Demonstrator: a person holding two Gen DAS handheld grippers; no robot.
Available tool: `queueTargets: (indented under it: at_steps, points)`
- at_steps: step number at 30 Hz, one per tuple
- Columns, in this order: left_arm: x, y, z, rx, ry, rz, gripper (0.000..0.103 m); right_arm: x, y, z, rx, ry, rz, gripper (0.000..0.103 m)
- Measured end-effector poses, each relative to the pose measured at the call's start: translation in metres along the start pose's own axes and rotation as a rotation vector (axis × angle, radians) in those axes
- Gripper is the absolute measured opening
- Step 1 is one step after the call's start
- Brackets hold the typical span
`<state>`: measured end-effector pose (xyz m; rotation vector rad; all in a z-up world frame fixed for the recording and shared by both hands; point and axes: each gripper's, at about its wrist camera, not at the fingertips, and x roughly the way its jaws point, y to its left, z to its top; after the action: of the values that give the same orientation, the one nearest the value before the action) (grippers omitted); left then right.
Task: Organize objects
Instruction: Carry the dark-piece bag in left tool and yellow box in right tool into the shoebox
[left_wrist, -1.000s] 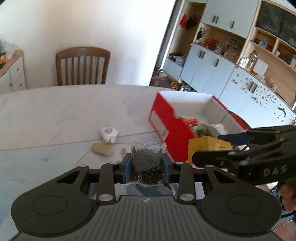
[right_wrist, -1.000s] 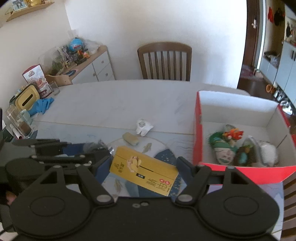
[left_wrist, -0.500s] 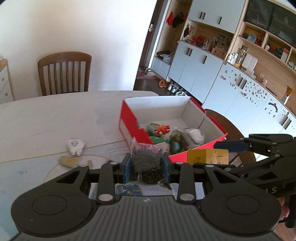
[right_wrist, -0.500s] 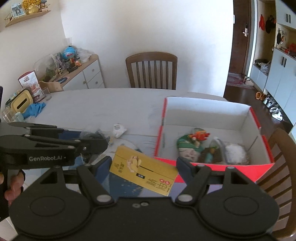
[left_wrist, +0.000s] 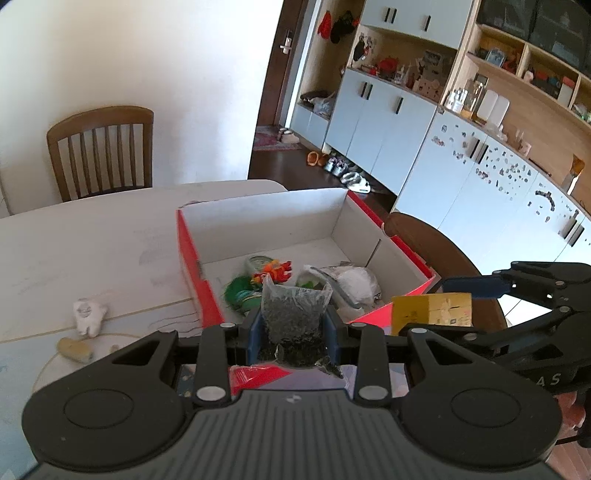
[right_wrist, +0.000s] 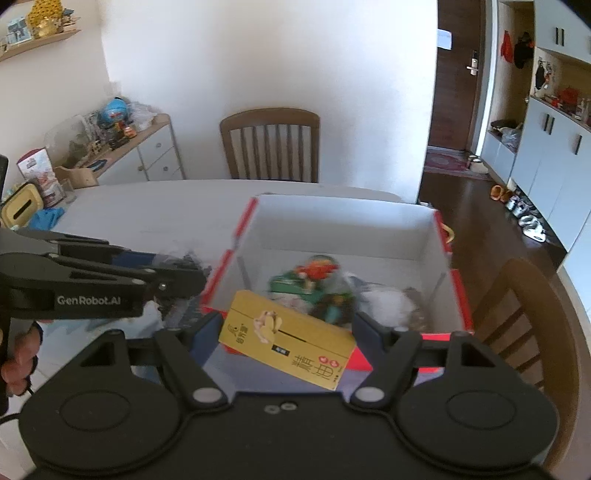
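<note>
Presently my left gripper (left_wrist: 293, 328) is clamped narrowly on a clear bag of dark granules (left_wrist: 294, 314), and my right gripper (right_wrist: 288, 332) grips a yellow carton (right_wrist: 291, 341) held askew; both hang at the near rim of the red box (left_wrist: 195, 266). Risks as I judge them: the thin bag slipping, or the tilted carton catching the wall and landing on the toys (right_wrist: 314, 280) inside.

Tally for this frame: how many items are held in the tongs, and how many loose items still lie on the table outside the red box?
Held in tongs: 2, the bag of dark bits in the left tongs and the yellow carton in the right tongs.
Loose on the table: 2, the white tooth toy and the tan piece.
Total: 4
</note>
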<state>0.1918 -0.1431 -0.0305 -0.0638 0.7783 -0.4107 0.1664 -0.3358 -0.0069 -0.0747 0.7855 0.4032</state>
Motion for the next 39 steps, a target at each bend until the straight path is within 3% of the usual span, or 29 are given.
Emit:
queueTargets:
  at_steps: [11,22,31,39]
  points:
    - [0.062,-0.02,0.022,0.024,0.057,0.089,0.033,0.032,-0.058,0.011,0.019,0.022,-0.045,0.075]
    - [0.117,-0.021,0.033,0.061,0.118,0.196,0.033,0.098,-0.091,0.031,0.099,0.071,-0.047,0.075]
    - [0.15,-0.024,0.031,0.081,0.172,0.218,0.033,0.14,-0.103,0.038,0.132,0.132,-0.033,0.075]
    - [0.166,-0.024,0.025,0.087,0.209,0.217,0.033,0.15,-0.104,0.033,0.106,0.147,-0.039,0.076]
